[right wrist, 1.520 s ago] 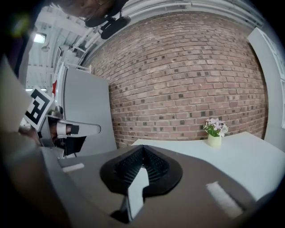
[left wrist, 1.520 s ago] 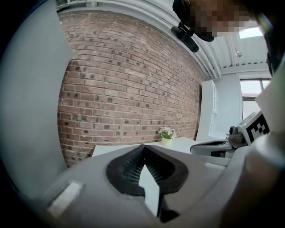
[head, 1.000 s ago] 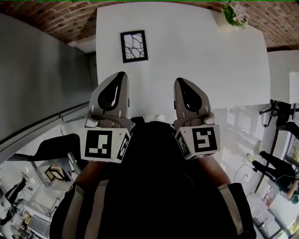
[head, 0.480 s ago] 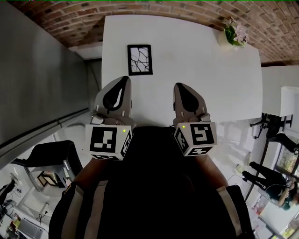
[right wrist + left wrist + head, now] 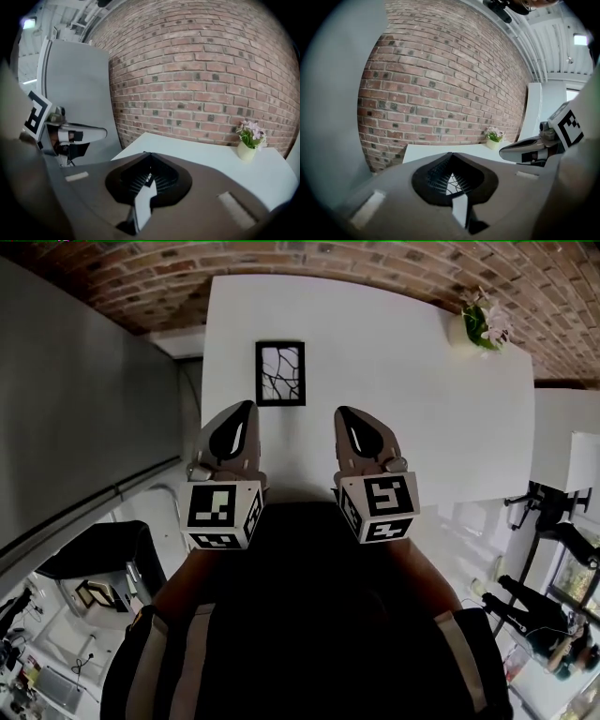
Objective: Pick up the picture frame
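Head view looks down on a small black-rimmed rectangular picture frame (image 5: 280,373) holding a white sheet with dark branching lines. It appears to lie flat on the white worktop (image 5: 412,409), towards the worktop's left edge and well apart from the pale pot of pink flowers (image 5: 480,324) at the far right corner. The left gripper (image 5: 247,407) and right gripper (image 5: 343,412) hover side by side short of the frame, touching nothing, with the frame just beyond them and closer to the left one. Both pairs of fingers are pressed together with nothing between them, as each gripper view confirms.

The frame is probably light and stiff, so weight should be no trouble. The hard part is that it lies flat, which leaves little edge to catch. Its face may be glazed – smooth, slippery and liable to crack. A pinch across the narrow width, on the two long dark rims, looks safest, and it should be firm rather than hard. The fingers would have to spread first.
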